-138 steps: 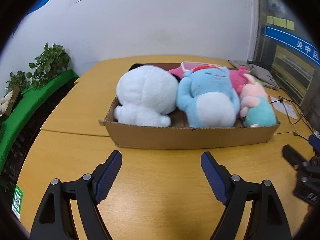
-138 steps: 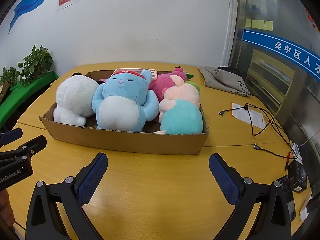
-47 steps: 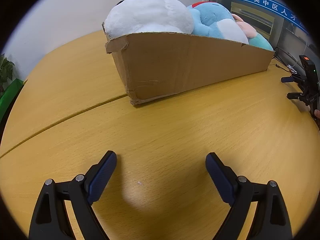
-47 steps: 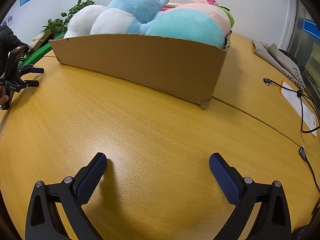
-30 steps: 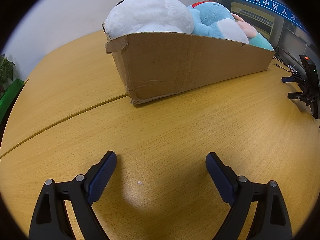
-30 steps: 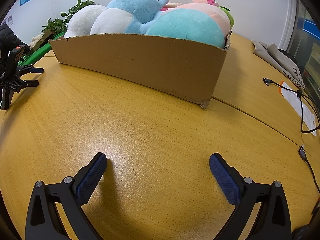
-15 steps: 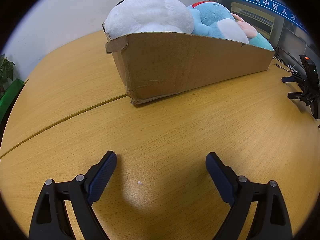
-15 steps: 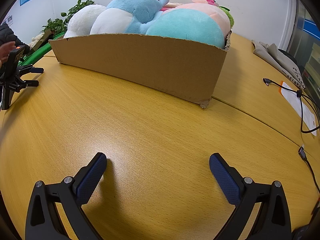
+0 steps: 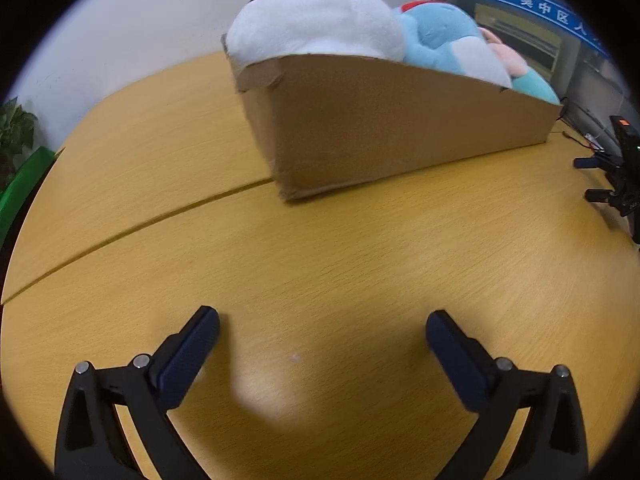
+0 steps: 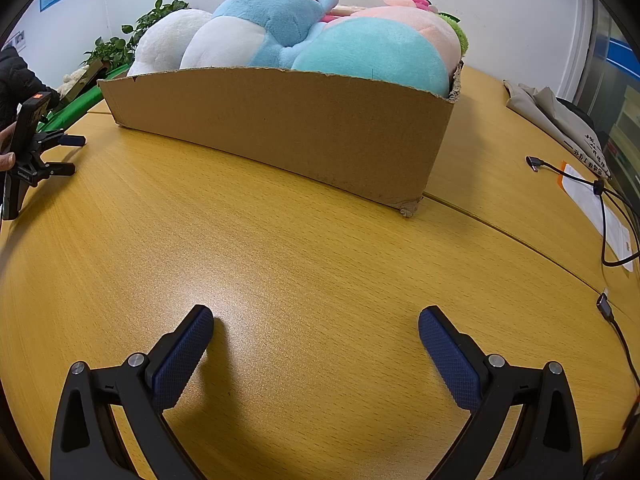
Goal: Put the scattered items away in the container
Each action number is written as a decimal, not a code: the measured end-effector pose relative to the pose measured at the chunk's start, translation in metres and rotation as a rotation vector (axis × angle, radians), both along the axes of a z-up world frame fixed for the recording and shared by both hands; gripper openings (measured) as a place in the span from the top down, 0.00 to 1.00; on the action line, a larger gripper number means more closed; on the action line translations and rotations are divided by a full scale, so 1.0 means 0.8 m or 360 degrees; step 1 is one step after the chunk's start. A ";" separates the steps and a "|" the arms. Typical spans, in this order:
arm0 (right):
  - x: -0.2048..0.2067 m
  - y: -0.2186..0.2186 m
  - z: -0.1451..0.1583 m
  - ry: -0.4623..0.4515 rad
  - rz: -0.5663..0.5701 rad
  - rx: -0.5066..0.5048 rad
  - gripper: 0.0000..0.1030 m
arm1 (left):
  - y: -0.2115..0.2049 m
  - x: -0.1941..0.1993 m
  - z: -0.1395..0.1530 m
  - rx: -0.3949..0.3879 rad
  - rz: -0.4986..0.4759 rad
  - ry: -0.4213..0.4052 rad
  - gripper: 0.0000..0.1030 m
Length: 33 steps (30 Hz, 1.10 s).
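A cardboard box [image 9: 384,128] stands on the wooden table and holds several plush toys: a white one [image 9: 316,20], a blue one [image 9: 444,40] and a teal and pink one [image 10: 384,48]. The box also shows in the right wrist view [image 10: 280,124], with the white toy [image 10: 168,40] and the blue toy [image 10: 264,20] above its rim. My left gripper [image 9: 322,328] is open and empty, low over the table in front of the box's left corner. My right gripper [image 10: 316,324] is open and empty, low over the table in front of the box's right corner.
Black cables [image 10: 600,192] and a paper sheet [image 10: 596,208] lie at the right. A grey cloth bag [image 10: 552,116] lies behind them. Green plants [image 10: 132,40] stand at the far left. The other gripper shows at each view's edge [image 9: 616,176], [image 10: 32,148].
Both grippers came down from above the box to low over the table. In the last half second the left view shifted slightly left; the right view is unchanged.
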State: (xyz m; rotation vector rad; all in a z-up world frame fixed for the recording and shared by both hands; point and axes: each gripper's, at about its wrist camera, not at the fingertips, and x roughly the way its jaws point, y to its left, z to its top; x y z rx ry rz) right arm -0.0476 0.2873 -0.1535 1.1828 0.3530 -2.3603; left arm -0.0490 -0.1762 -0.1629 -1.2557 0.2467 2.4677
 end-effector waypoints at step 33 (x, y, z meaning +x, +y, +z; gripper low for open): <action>-0.004 0.055 0.001 -0.0003 0.0275 -0.0004 0.00 | -0.066 0.017 0.022 0.0006 0.0035 0.0002 0.00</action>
